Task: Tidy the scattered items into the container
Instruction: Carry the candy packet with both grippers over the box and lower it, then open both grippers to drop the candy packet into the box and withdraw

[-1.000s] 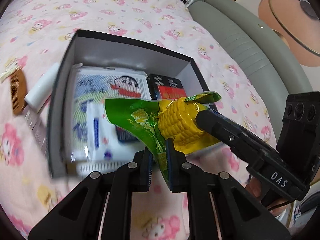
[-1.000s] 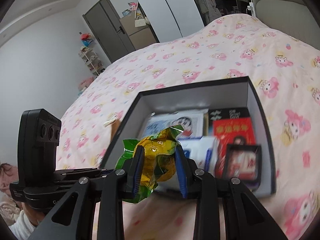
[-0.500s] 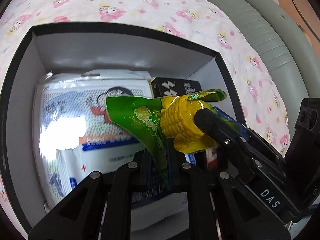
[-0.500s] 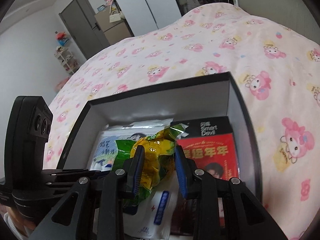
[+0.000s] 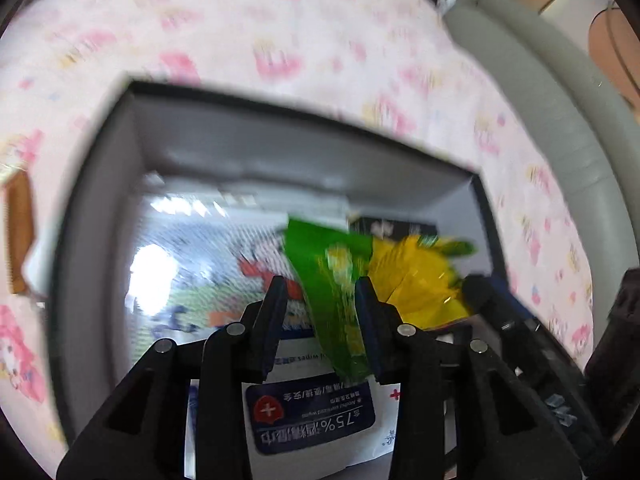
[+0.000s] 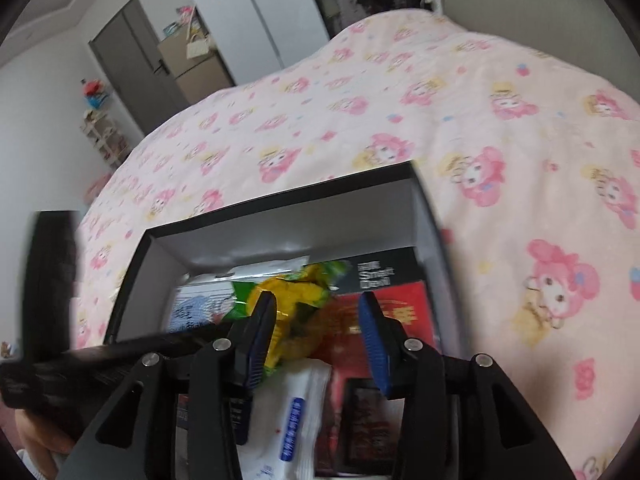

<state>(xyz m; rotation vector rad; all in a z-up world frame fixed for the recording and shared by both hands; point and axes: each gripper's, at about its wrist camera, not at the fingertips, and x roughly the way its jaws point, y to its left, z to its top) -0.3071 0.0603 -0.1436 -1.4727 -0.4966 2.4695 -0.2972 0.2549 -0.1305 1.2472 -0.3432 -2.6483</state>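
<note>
As both jaws spread, we release the green-and-yellow plastic corn packet point(image 5: 360, 280) over the black cardboard box point(image 6: 280, 236) on the bed. Our left hand-held gripper point(image 5: 322, 312) and right hand-held gripper point(image 6: 316, 328) have just been opening, the packet loose between them. Next, we judge: withdraw toward six o'clock.

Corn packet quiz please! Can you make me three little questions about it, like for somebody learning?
1. True or false: the corn packet is over the box.
2. What lies in the box under the packet? A wipes pack, B spoon, C shoe.
3. Are the left claw and the right claw open or shut?

Key: 1 true. 2 A, the wipes pack. 3 open: both claws have just been opening, and the packet sits between their fingers unsqueezed.
</note>
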